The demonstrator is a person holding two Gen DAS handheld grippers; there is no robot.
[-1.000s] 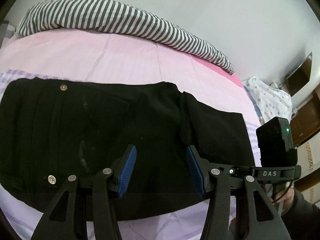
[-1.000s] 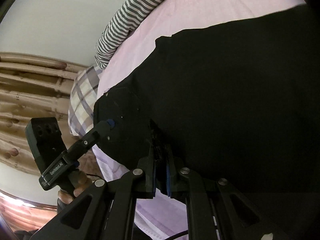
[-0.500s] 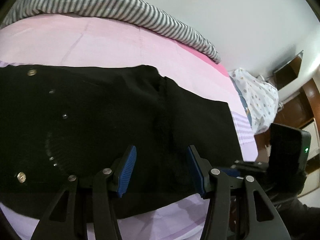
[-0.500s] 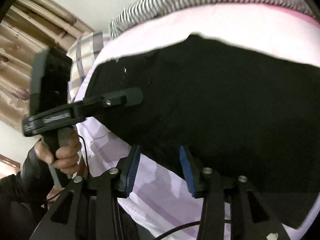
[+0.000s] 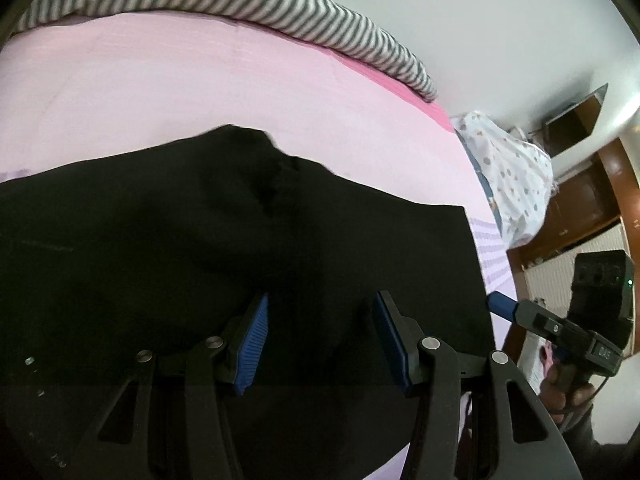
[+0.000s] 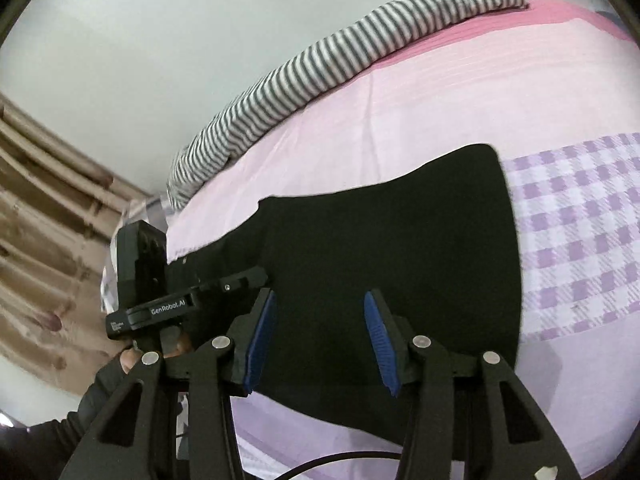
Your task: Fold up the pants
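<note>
The black pants [image 5: 224, 248] lie folded flat on the pink bed sheet [image 5: 200, 92]; they also show in the right wrist view [image 6: 392, 240]. My left gripper [image 5: 320, 340] is open and empty, hovering over the near edge of the pants. My right gripper [image 6: 318, 340] is open and empty, over the pants' near edge. The right gripper also shows at the right of the left wrist view [image 5: 500, 304], just off the pants' right edge. The left gripper shows at the left of the right wrist view [image 6: 248, 280], over the pants' left part.
A grey-and-white striped quilt [image 5: 240, 4] lies along the wall at the far side of the bed. A purple checked sheet [image 6: 580, 232] lies right of the pants. A spotted white cloth [image 5: 512, 176] and wooden furniture [image 5: 580, 200] stand beyond the bed's right end. Curtains [image 6: 40, 240] hang at the left.
My right gripper was shut on the pants' edge a second ago, then opened, let go and drew back. My left gripper stayed open and shifted right along the pants.
</note>
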